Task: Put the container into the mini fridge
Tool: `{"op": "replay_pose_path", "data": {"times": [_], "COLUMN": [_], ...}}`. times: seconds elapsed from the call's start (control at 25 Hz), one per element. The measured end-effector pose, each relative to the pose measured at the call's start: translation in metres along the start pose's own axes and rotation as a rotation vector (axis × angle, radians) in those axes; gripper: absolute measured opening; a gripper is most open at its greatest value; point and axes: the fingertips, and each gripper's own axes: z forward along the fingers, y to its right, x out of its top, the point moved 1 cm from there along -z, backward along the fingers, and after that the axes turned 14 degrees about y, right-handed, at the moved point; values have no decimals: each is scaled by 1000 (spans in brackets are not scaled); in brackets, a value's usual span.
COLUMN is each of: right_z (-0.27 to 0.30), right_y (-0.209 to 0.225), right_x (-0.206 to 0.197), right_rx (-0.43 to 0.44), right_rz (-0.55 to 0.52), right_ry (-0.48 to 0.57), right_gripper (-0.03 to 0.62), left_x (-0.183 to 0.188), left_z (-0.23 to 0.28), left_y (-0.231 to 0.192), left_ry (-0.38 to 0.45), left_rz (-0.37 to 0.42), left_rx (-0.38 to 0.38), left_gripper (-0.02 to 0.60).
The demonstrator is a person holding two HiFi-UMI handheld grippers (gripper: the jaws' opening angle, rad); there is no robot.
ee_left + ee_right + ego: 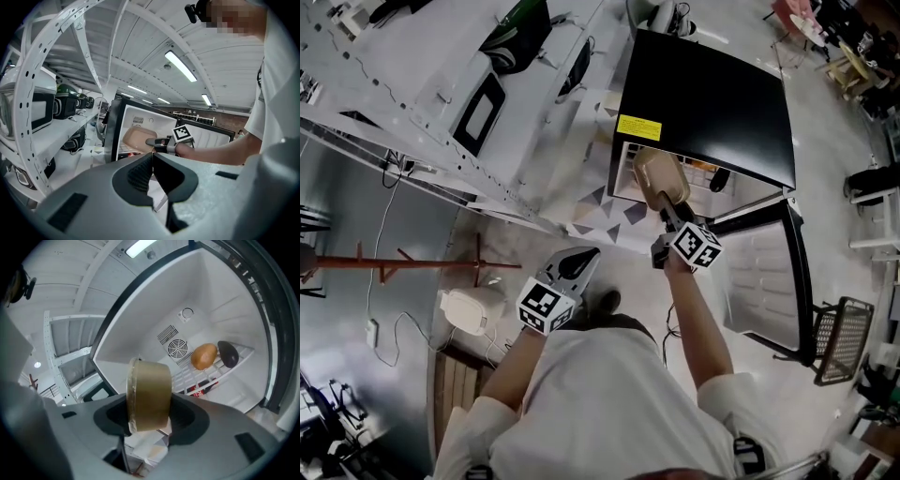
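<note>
Left gripper (pixel 578 262) is idling near the body, jaws together, nothing in them. Right gripper (pixel 149 414) is clamping the tan lidded container (pixel 150 392) across its walls. The tub is hanging on edge just before the open mini fridge (pixel 712 103). Probably light, thin, smooth plastic that flexes if squeezed, so a hold near the stiffer rim is looking safest. Beyond, the wire shelf (pixel 213 371) is carrying two items.

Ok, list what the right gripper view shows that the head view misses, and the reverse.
Right gripper view only: the fan vent on the mini fridge rear wall. Head view only: the yellow label on the fridge's black top, the swung-open door, the left tongs. Both: the tan container clamped in the right tongs, at the fridge opening.
</note>
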Motion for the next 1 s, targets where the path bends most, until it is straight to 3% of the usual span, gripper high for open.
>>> {"op": "replay_pose_path", "data": {"times": [0.36,0.8,1.0], "right_z": [47,75,75], "right_y": [25,48,50], "right_x": [-25,-40,-42], "right_rx": [-81,-160,-180], "right_rz": [433,708,751], "right_ry": [78,172,178], "right_gripper": [219,221,227], "left_x": [-4,-3,-3], "left_z": [-2,-9,-7], "left_y": [-14,-37,-39], "left_ry": [-13,-30,-33], "left_rz": [-17,-17,-21], "left_rx": [1,9,1], "left_gripper": [5,5,5]}}
